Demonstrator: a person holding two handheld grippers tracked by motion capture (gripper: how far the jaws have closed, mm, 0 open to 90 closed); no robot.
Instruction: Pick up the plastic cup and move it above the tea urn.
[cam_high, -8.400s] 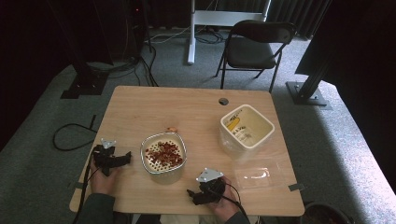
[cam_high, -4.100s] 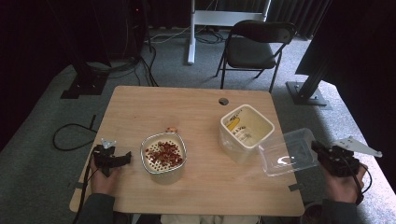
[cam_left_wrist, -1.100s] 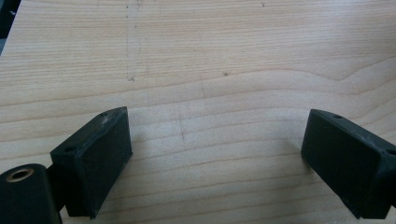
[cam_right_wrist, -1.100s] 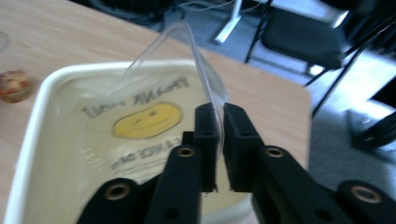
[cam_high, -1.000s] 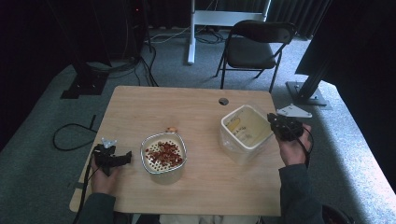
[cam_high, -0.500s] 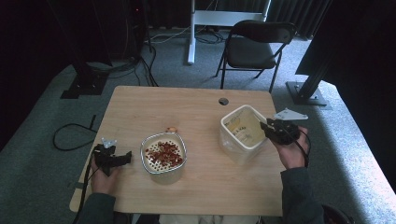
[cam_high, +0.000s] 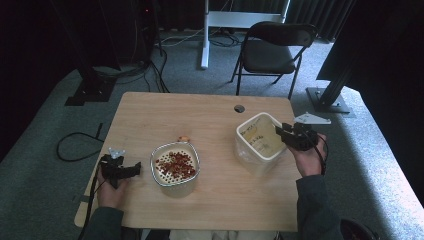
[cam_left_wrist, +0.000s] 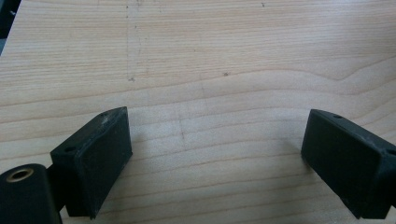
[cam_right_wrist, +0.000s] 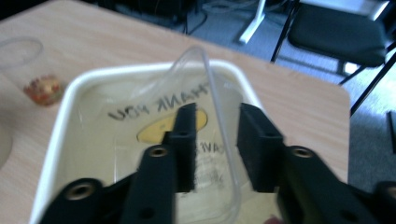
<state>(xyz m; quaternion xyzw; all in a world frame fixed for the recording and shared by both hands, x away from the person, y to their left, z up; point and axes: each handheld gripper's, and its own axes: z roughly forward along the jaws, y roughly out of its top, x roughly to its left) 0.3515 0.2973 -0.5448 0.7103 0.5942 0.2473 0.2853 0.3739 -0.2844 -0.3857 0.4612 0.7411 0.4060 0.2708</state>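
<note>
A white square container (cam_high: 248, 123) stands on the right half of the wooden table (cam_high: 165, 112). My right gripper (cam_high: 281, 132) is at its right rim, shut on the edge of a clear plastic lid. In the right gripper view the lid (cam_right_wrist: 205, 70) hangs tilted over the container's (cam_right_wrist: 60, 135) opening, its rim running between the jaws of the right gripper (cam_right_wrist: 215, 109); printed writing shows inside. A bowl (cam_high: 155, 172) of red pieces (cam_high: 175, 165) sits left of centre. My left gripper (cam_high: 136, 169) rests open on bare wood (cam_left_wrist: 201, 70) left of the bowl, the left gripper (cam_left_wrist: 217, 140) holding nothing.
A small clear cup with orange bits (cam_high: 184, 138) stands just behind the bowl, the same cup (cam_right_wrist: 43, 91) lying beyond the container's far corner. A cable hole (cam_high: 239, 108) sits near the table's back edge. A folding chair (cam_high: 272, 50) stands behind the table.
My right gripper has carried the clear lid in from beyond the table's right edge and moved left to the white container's rim. The left gripper and bowl have stayed put.
</note>
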